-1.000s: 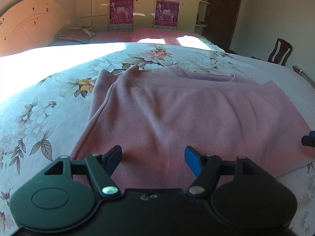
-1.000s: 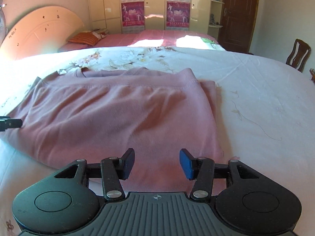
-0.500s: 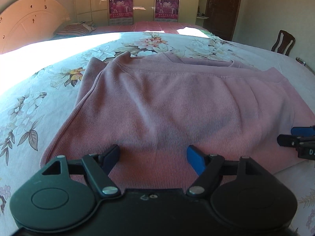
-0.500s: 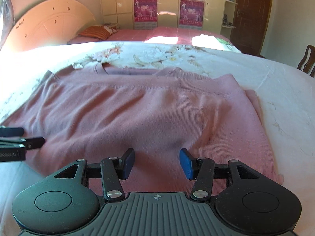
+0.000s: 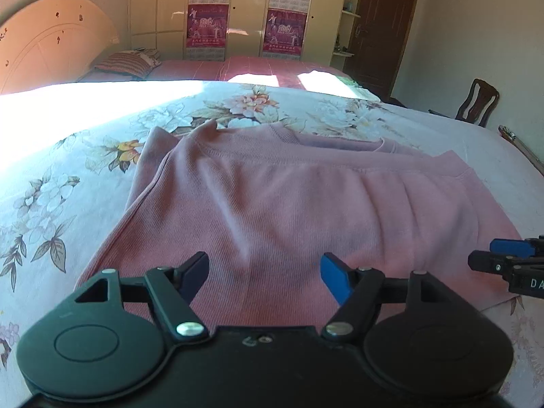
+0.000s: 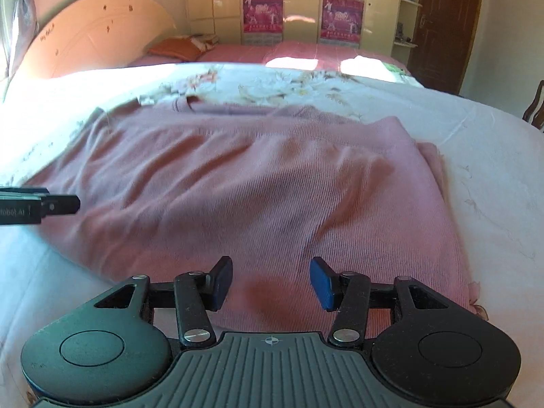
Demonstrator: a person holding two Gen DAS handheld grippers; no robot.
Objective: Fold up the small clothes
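Observation:
A pink knit sweater (image 5: pixel 289 197) lies folded flat on the floral bed sheet (image 5: pixel 51 204), its neckline at the far side. My left gripper (image 5: pixel 265 272) hovers over the sweater's near edge towards its left side. Its jaws stand wide and are closing a little, with only the cloth lying below them and nothing pressed. My right gripper (image 6: pixel 270 278) is open above the near edge of the sweater (image 6: pixel 255 176) further right. The right gripper (image 5: pixel 503 258) shows at the left wrist view's right edge. The left gripper (image 6: pixel 51 204) pokes into the right wrist view from the left.
The bed sheet (image 6: pixel 493 170) spreads wide around the sweater. Beyond it stand a second bed with a striped pillow (image 5: pixel 125 63), a curved headboard (image 5: pixel 51 51), a wardrobe with posters (image 5: pixel 207 17), a dark door (image 5: pixel 384 30) and a wooden chair (image 5: pixel 476 102).
My right gripper has slid left along the sweater's near edge, so its tips reach further into the left wrist view. The left gripper has stayed about where it was.

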